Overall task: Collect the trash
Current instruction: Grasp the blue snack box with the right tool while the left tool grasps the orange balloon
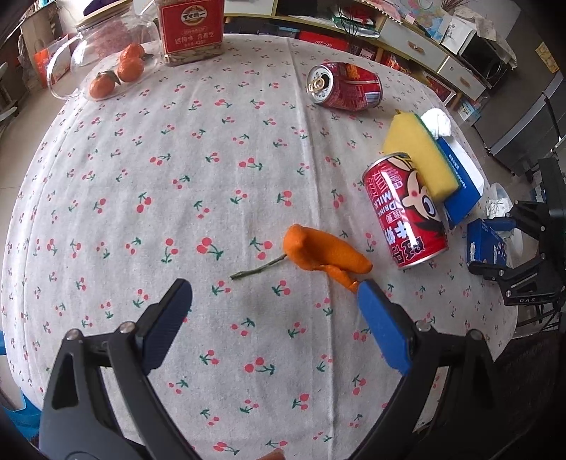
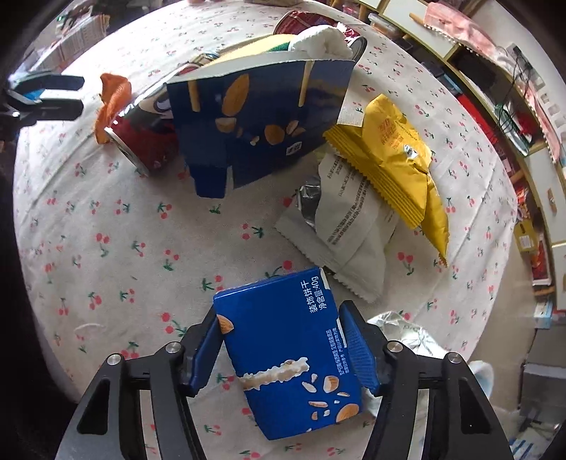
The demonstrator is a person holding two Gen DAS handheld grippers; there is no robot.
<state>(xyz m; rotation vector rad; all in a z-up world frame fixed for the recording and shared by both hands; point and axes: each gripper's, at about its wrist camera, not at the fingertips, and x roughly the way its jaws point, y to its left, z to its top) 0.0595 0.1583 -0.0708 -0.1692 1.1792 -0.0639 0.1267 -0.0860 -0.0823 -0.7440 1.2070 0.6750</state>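
Observation:
My left gripper (image 1: 274,286) hangs open over the cherry-print tablecloth (image 1: 177,159), nothing between its fingers. An orange peel (image 1: 325,253) with a twig (image 1: 258,269) lies just past its right fingertip. A red milk can (image 1: 403,208) lies on its side beside a yellow sponge (image 1: 417,152); a second red can (image 1: 345,85) lies farther back. My right gripper (image 2: 279,315) is shut on a small blue biscuit box (image 2: 283,346), a pad on each side. Beyond it lie a torn blue carton (image 2: 261,116), a yellow wrapper (image 2: 392,155), a white wrapper (image 2: 353,230) and silver foil (image 2: 399,325).
A glass bowl of tangerines (image 1: 116,70) and a red-labelled jar (image 1: 191,32) stand at the table's far left. A white tissue (image 1: 437,120) sits by the sponge. The round table's edge (image 1: 509,318) drops off at right; shelves (image 1: 424,46) line the far wall.

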